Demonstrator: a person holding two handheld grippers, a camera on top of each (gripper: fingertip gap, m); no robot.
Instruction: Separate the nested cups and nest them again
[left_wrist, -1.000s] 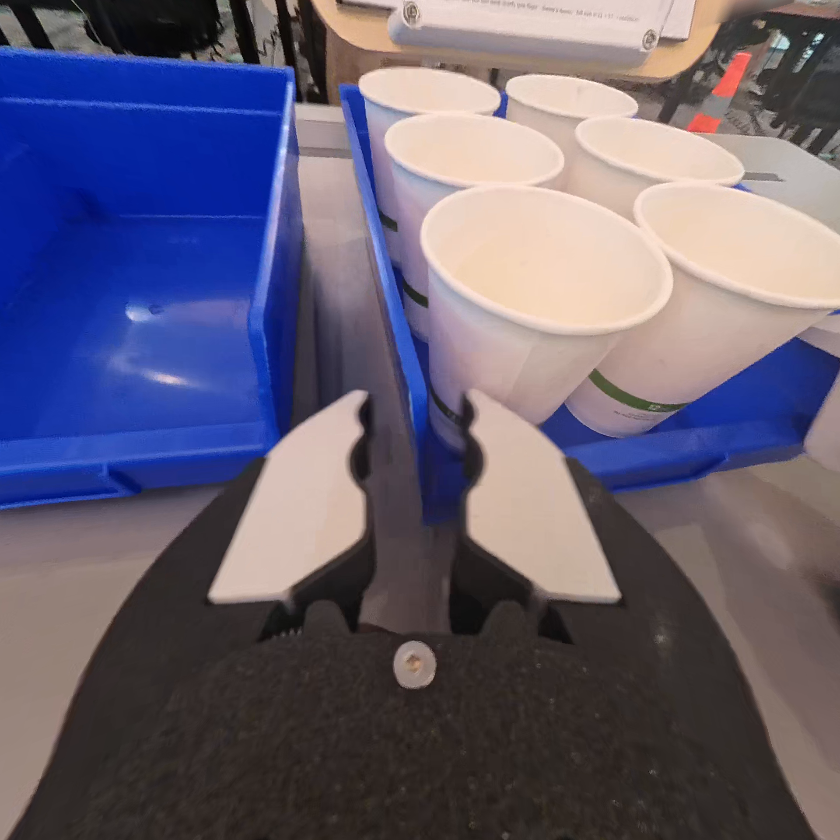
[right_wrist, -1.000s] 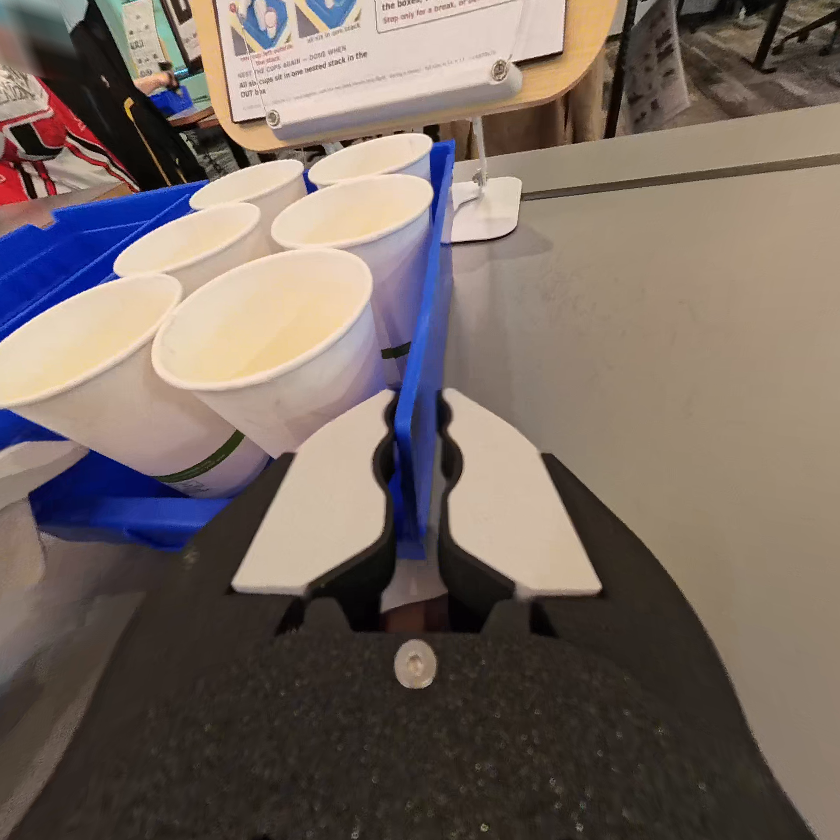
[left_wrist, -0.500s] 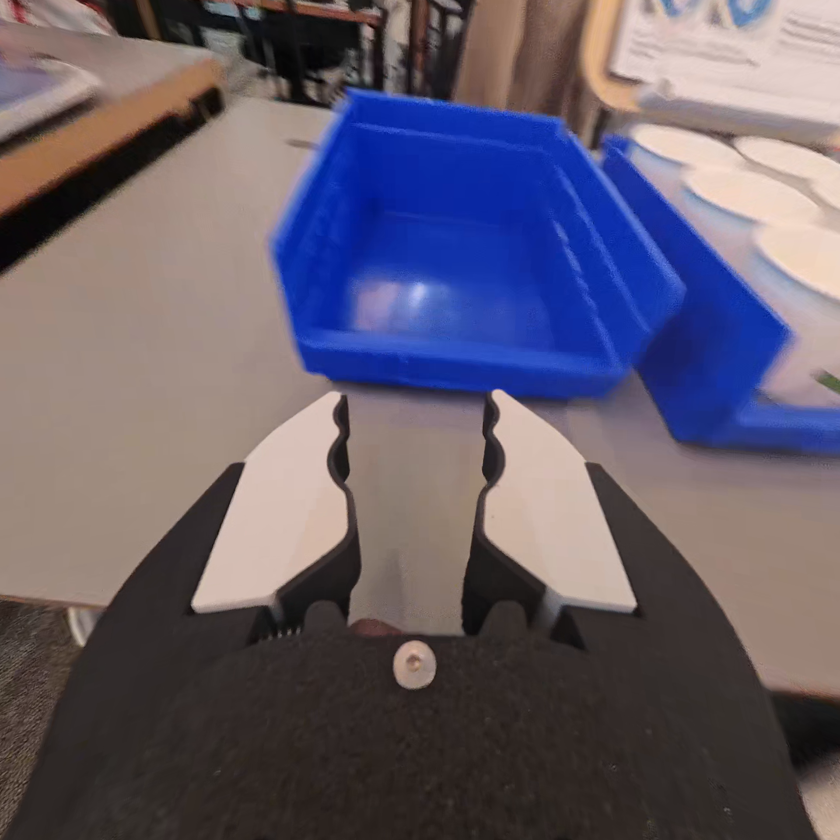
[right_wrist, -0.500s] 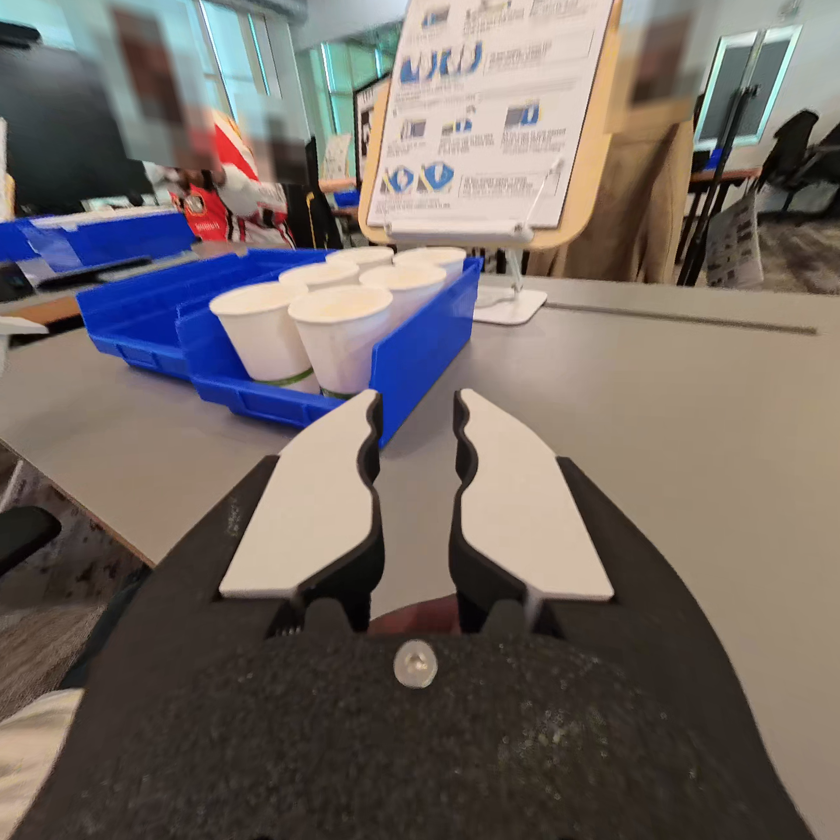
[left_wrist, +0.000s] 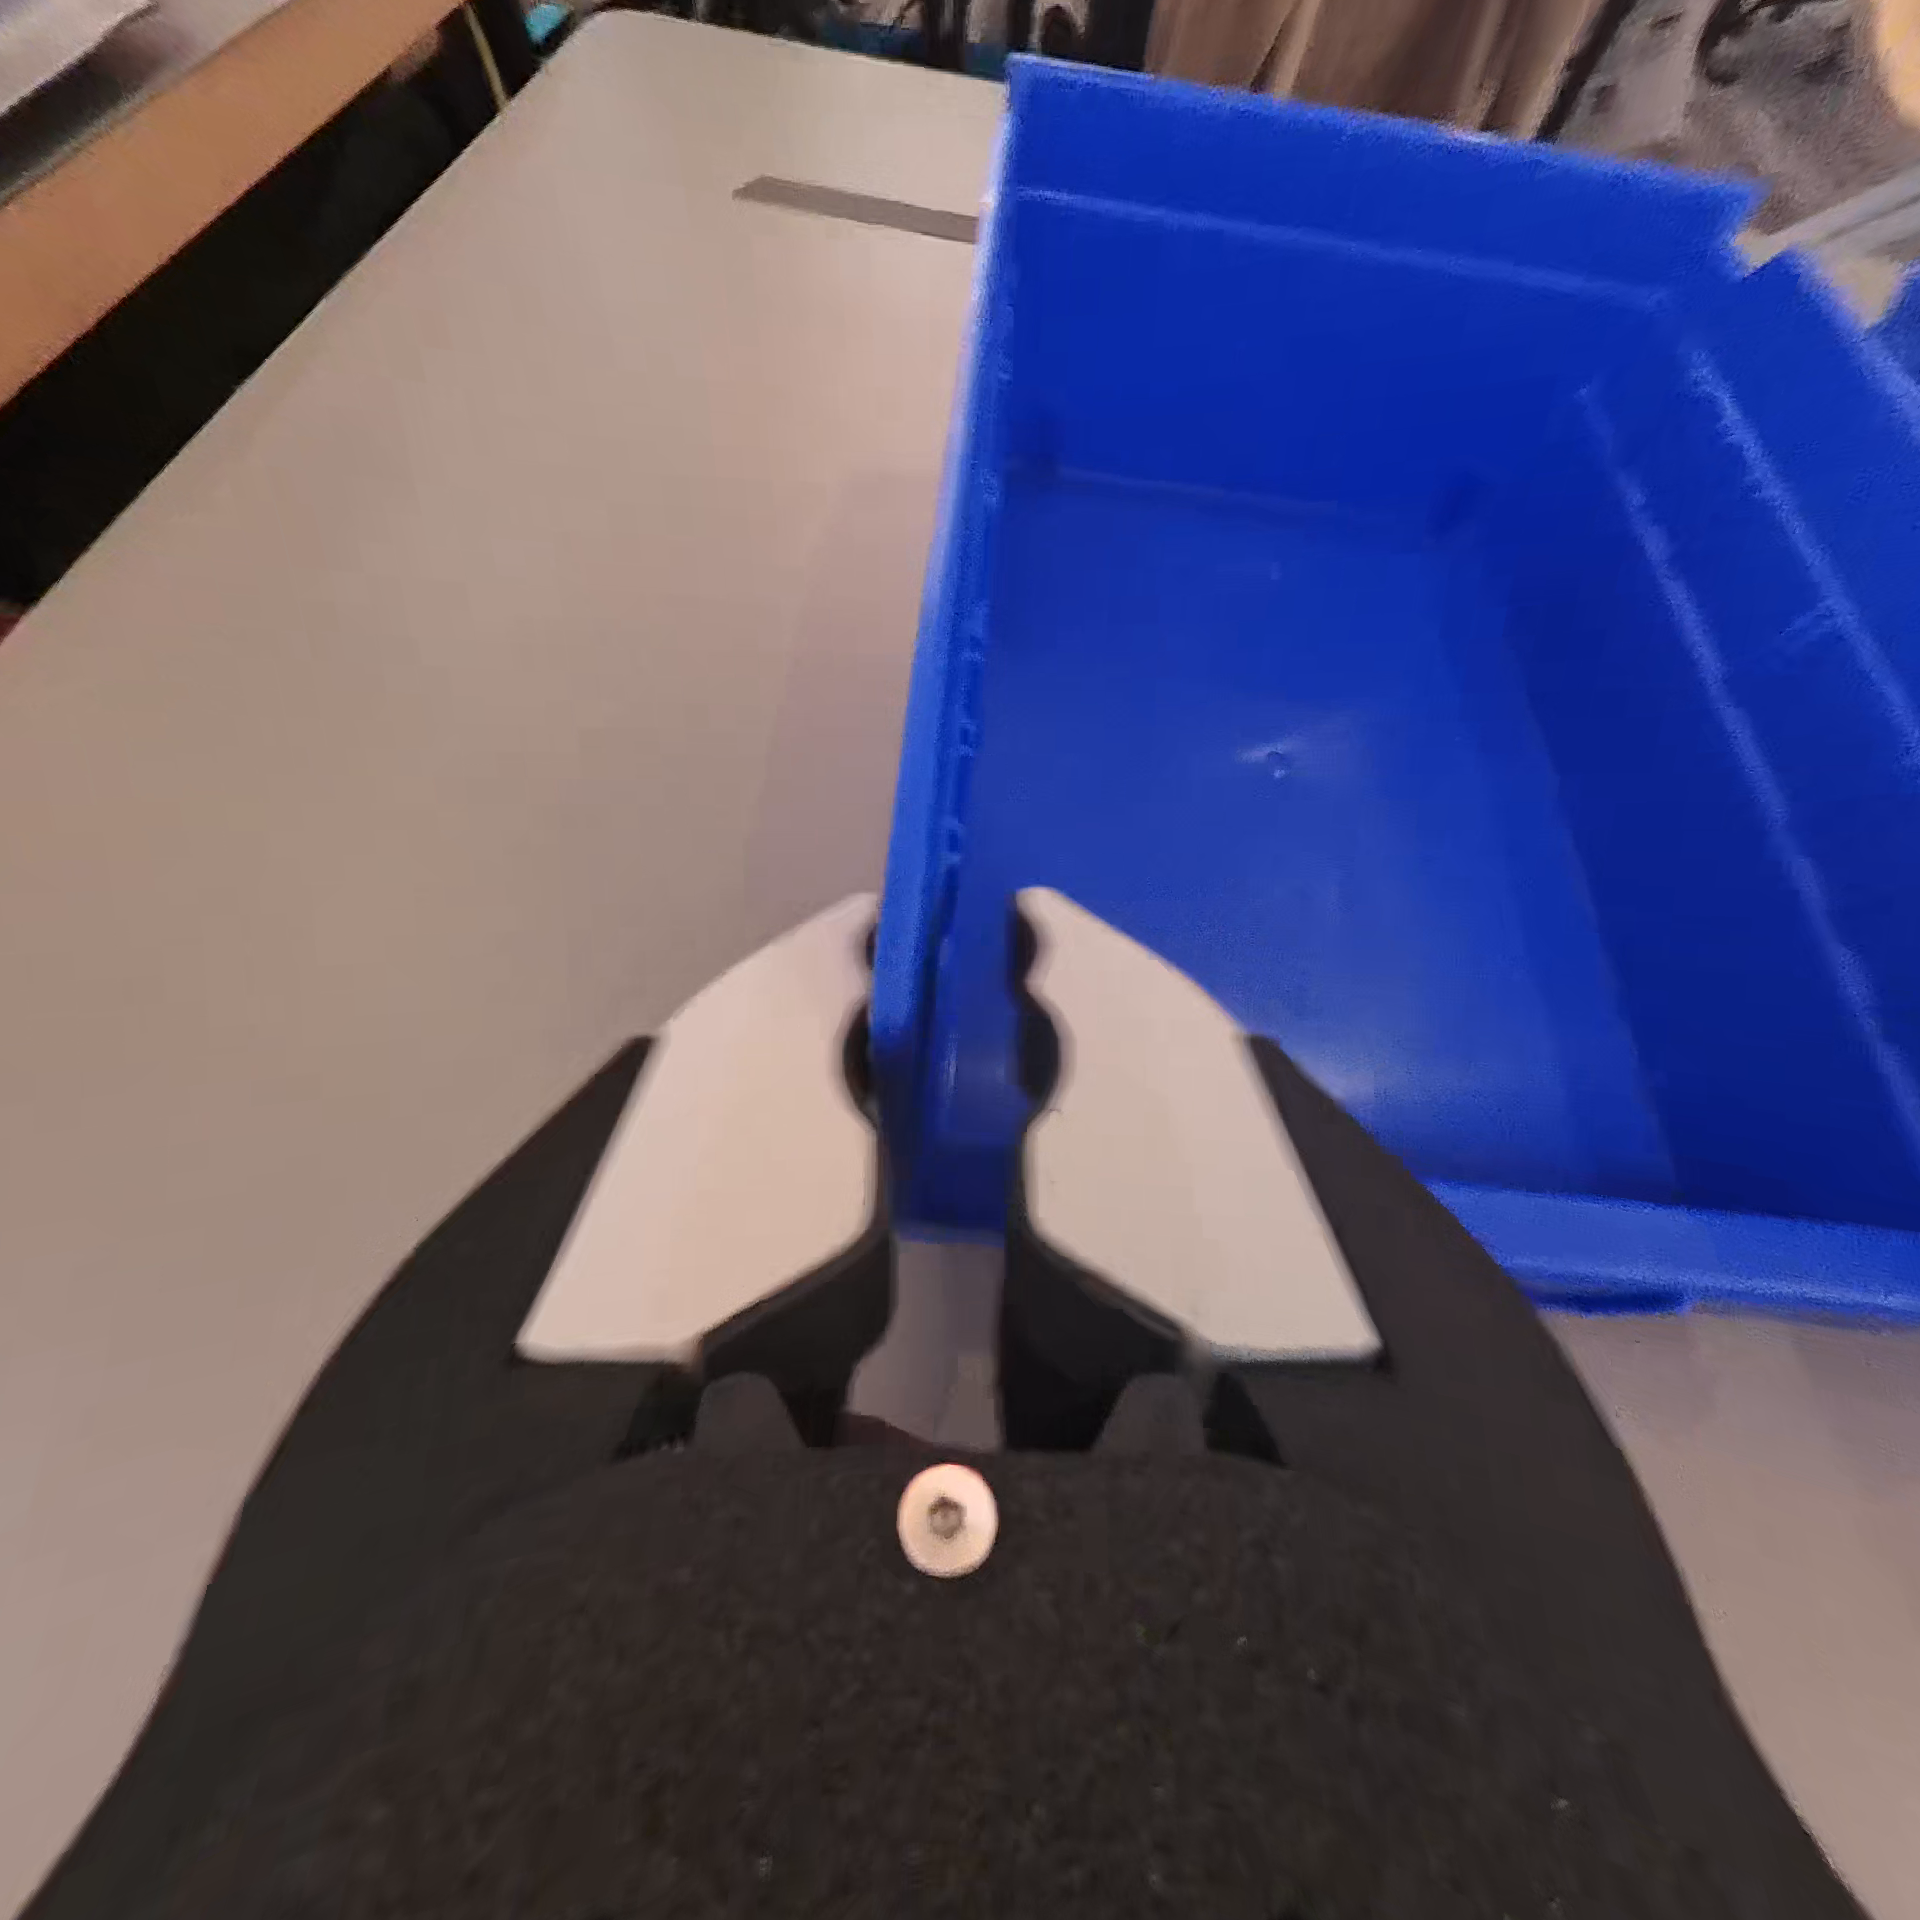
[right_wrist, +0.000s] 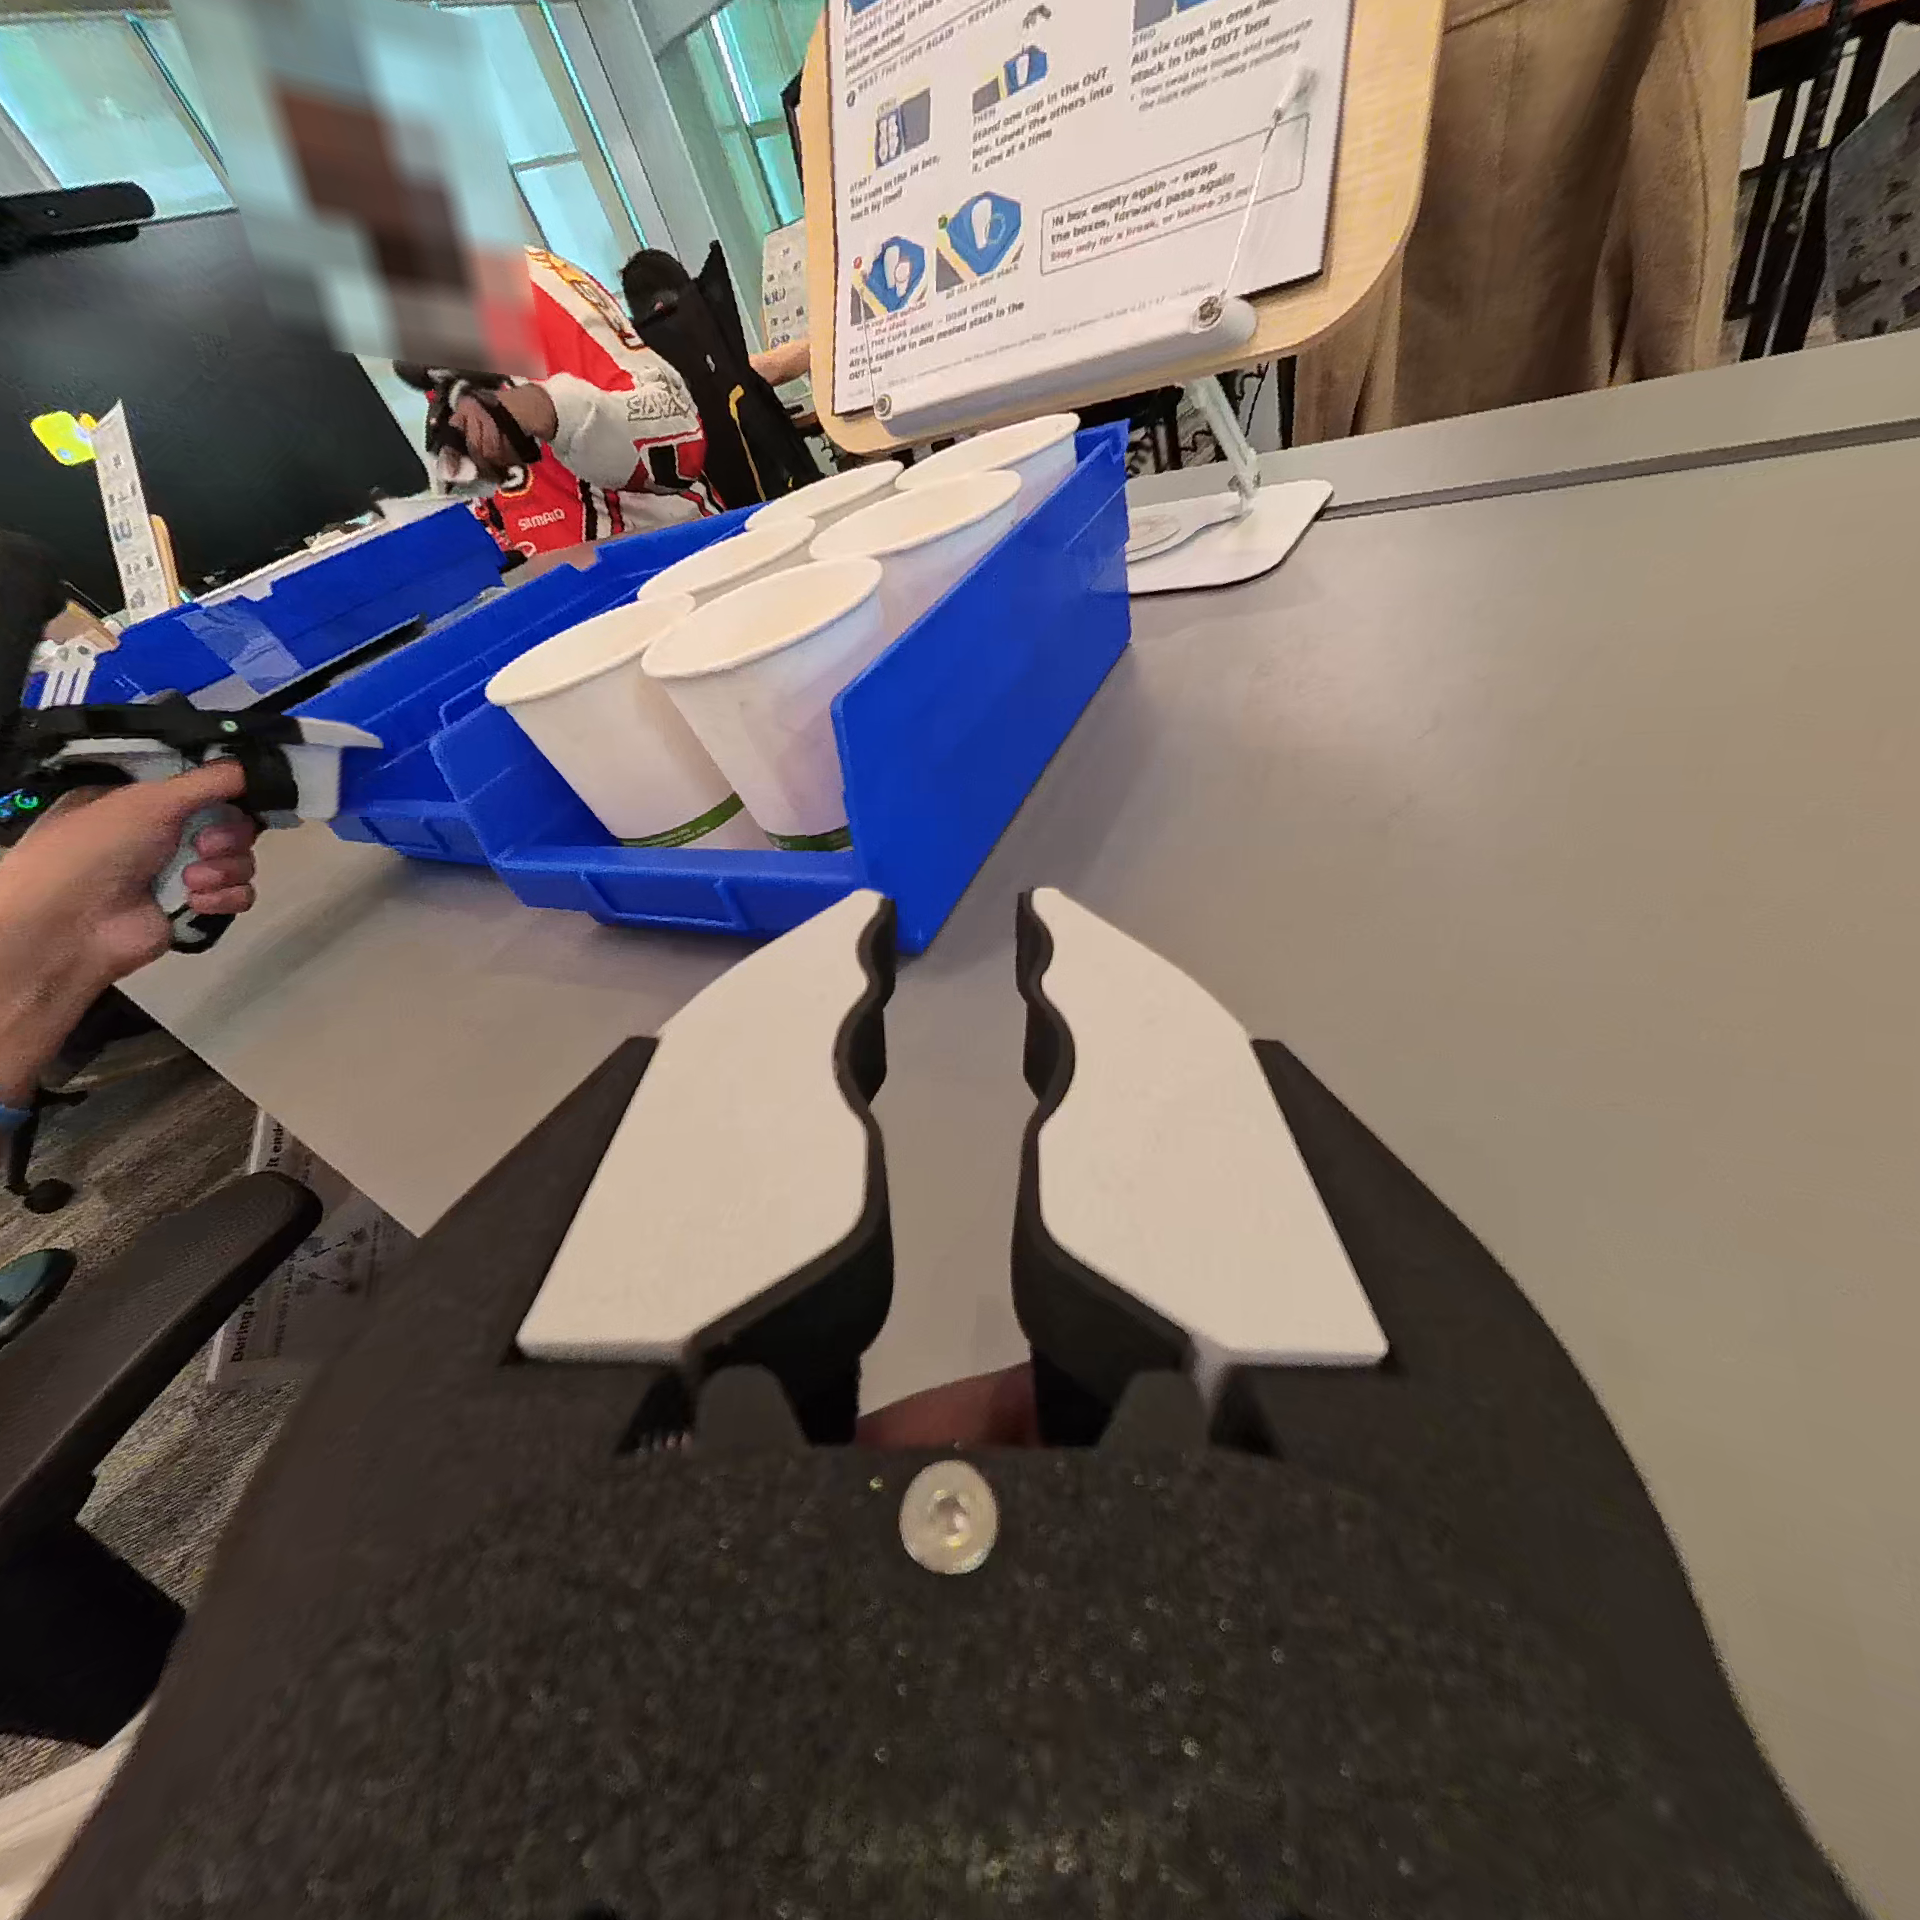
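The six paper cups (right_wrist: 769, 665) stand apart in the right bin (right_wrist: 987, 665), re-nesting not begun, while the left gripper (left_wrist: 940, 925) straddles the empty bin (left_wrist: 1351, 727) wall, unclamped, and the right gripper (right_wrist: 954, 914) hangs parted, holding nothing.

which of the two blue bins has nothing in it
The left blue bin, whose side wall sits between the left tool's fingers, is empty; the right blue bin holds six white paper cups.

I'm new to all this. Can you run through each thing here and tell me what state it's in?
Left gripper: open, astride the empty blue bin's left wall.
Right gripper: open, holding nothing, above the table.
Empty blue bin: nothing inside.
Second blue bin: holds the cups.
Paper cups: six, separated, upright, empty.
Instruction board: propped up behind the bins.
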